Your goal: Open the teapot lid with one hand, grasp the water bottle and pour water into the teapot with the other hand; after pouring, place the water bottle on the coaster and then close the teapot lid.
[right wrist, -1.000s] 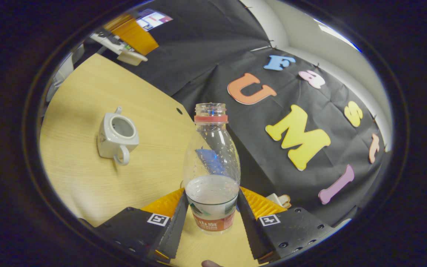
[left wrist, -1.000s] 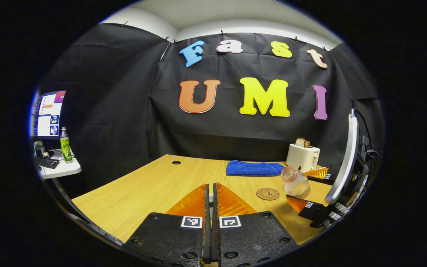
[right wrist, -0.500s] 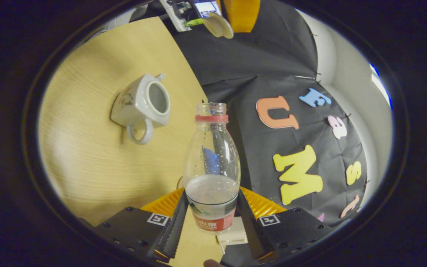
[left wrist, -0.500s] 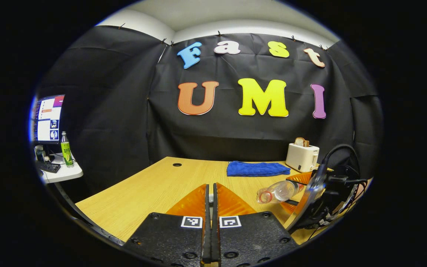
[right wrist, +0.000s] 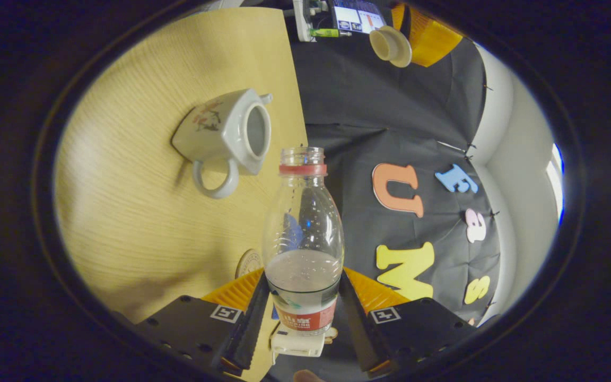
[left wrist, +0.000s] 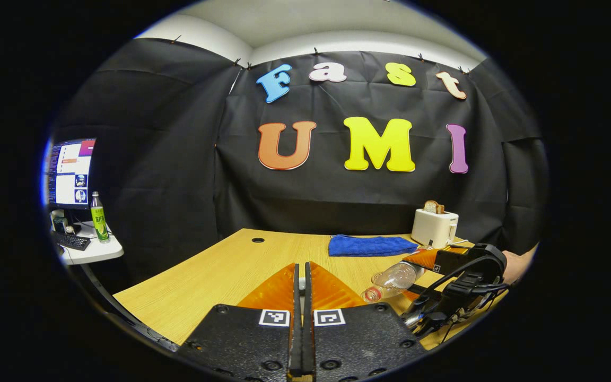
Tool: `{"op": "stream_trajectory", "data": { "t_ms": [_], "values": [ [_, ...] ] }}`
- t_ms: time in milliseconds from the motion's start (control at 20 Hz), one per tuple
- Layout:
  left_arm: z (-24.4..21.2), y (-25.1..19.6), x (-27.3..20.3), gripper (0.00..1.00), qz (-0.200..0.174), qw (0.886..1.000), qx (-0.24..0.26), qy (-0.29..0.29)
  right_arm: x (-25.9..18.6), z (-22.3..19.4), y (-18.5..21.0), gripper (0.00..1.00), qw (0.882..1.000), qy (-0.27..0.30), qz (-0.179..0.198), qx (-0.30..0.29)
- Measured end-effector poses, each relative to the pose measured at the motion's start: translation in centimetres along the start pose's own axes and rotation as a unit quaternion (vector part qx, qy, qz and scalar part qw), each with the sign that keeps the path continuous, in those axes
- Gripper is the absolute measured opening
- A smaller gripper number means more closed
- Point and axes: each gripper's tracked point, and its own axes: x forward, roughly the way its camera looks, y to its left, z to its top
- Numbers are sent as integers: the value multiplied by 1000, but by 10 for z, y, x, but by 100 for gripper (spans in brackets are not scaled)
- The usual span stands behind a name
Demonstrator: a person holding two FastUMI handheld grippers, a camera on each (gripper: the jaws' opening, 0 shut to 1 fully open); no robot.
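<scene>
My right gripper (right wrist: 303,286) is shut on the lower part of a clear water bottle (right wrist: 303,233) with no cap on it. A little water lies in the bottle. In the left gripper view the water bottle (left wrist: 393,278) is tipped over, mouth down and to the left, in the right gripper (left wrist: 417,273). The white teapot (right wrist: 226,135) stands open on the wooden table (right wrist: 141,212), just left of the bottle's mouth. My left gripper (left wrist: 300,276) is shut and holds the teapot lid (right wrist: 390,46) up in the air. A round coaster (right wrist: 249,261) lies near the right gripper.
A blue cloth (left wrist: 372,245) and a white toaster (left wrist: 434,225) with bread sit at the table's back right. Off the left edge, a side desk carries a monitor (left wrist: 69,172) and a green bottle (left wrist: 97,223). A hand (left wrist: 512,265) holds the right gripper.
The right gripper has rolled further, tipping the bottle from near upright to mouth-down. The teapot now sits closer to the bottle's mouth. The left gripper has barely moved.
</scene>
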Motion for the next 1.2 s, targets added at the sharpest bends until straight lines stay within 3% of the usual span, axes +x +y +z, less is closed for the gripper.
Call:
{"op": "stream_trajectory", "data": {
  "t_ms": [1200],
  "values": [
    [8, 8, -5, 3, 2, 1000, 3, -8, 13, 19, -40, 72, 985, -41, -62, -156]
  ]
}}
